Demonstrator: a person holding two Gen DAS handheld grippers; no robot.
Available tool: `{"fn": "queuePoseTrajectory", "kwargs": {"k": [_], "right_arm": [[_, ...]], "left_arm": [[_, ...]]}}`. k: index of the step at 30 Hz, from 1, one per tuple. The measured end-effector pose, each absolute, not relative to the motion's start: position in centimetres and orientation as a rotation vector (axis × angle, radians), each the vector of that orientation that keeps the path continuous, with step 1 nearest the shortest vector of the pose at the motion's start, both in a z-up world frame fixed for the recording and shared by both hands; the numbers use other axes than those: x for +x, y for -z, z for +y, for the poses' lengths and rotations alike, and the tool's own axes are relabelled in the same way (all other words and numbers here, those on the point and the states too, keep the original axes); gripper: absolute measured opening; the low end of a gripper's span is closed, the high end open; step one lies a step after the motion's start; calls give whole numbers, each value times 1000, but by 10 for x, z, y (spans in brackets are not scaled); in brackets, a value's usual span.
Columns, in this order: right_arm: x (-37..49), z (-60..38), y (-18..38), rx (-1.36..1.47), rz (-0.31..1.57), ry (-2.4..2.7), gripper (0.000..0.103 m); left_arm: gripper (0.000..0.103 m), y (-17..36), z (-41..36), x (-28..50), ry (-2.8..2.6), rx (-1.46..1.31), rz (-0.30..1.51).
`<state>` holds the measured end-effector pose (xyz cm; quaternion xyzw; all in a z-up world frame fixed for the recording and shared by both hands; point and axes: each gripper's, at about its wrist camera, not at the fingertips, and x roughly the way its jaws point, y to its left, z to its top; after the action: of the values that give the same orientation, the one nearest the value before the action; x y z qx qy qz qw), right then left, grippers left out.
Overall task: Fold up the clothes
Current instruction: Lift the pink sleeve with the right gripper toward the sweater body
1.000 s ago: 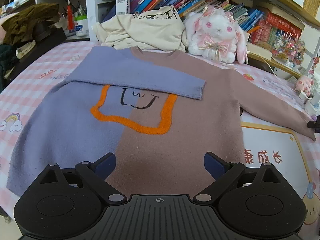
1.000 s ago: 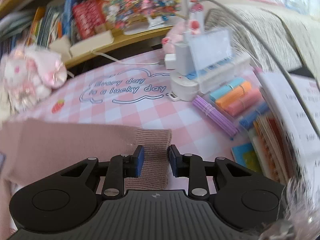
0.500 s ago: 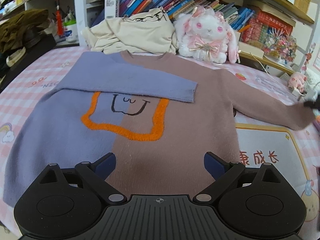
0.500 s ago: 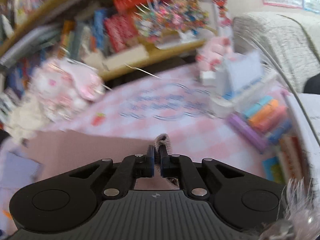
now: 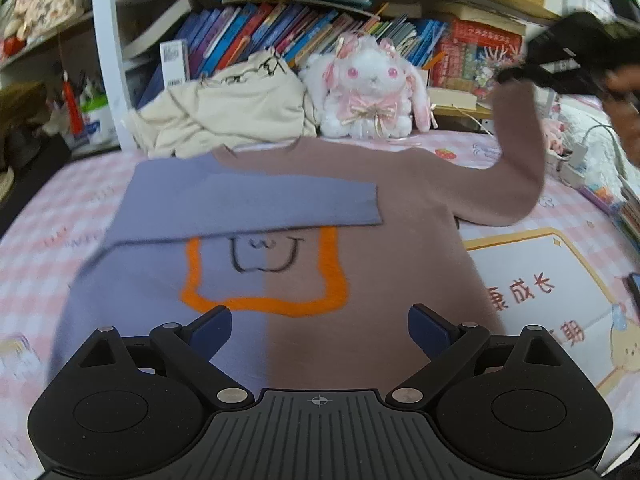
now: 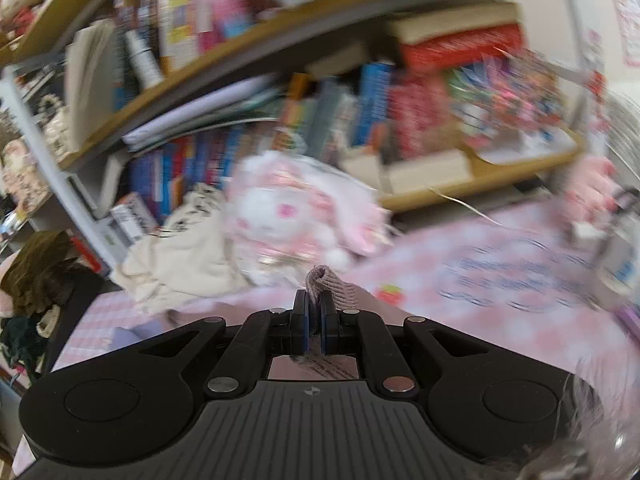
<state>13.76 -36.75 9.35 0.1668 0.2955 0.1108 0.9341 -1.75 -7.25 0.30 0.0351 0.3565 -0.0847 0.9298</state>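
Note:
A sweater (image 5: 360, 240), half lavender and half mauve with an orange outline and a drawn face, lies flat on the pink checked table. Its lavender sleeve (image 5: 256, 204) is folded across the chest. My left gripper (image 5: 319, 326) hovers open over the sweater's hem, nothing between its fingers. The mauve sleeve (image 5: 516, 148) rises off the table at the right, its cuff pinched in my right gripper (image 5: 520, 76), held by a hand. In the right wrist view the right gripper (image 6: 314, 312) is shut on the ribbed cuff (image 6: 330, 286).
A cream garment (image 5: 228, 112) is heaped behind the sweater next to a white plush rabbit (image 5: 372, 88). Bookshelves (image 5: 280, 36) run along the back. A printed mat (image 5: 548, 288) lies right of the sweater. Stationery and a white charger (image 5: 576, 156) sit at the far right.
My right gripper closed on the mauve cuff and lifted it up and inward, so the sleeve now stands off the table. The left gripper shifted slightly and rolled, still open.

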Motion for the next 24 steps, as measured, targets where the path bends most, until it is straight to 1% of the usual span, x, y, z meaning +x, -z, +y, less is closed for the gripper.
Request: {"fn": "queuePoseTrajectory", "kwargs": {"k": [14,24], "right_arm": [[174,-214,-122,262,545,-319,6],[192,-131,-114,243,561,-362,6]], "left_arm": [[97,-15,9,-16,234,128,671],[97,-13,49,-23,237,138,674]]}}
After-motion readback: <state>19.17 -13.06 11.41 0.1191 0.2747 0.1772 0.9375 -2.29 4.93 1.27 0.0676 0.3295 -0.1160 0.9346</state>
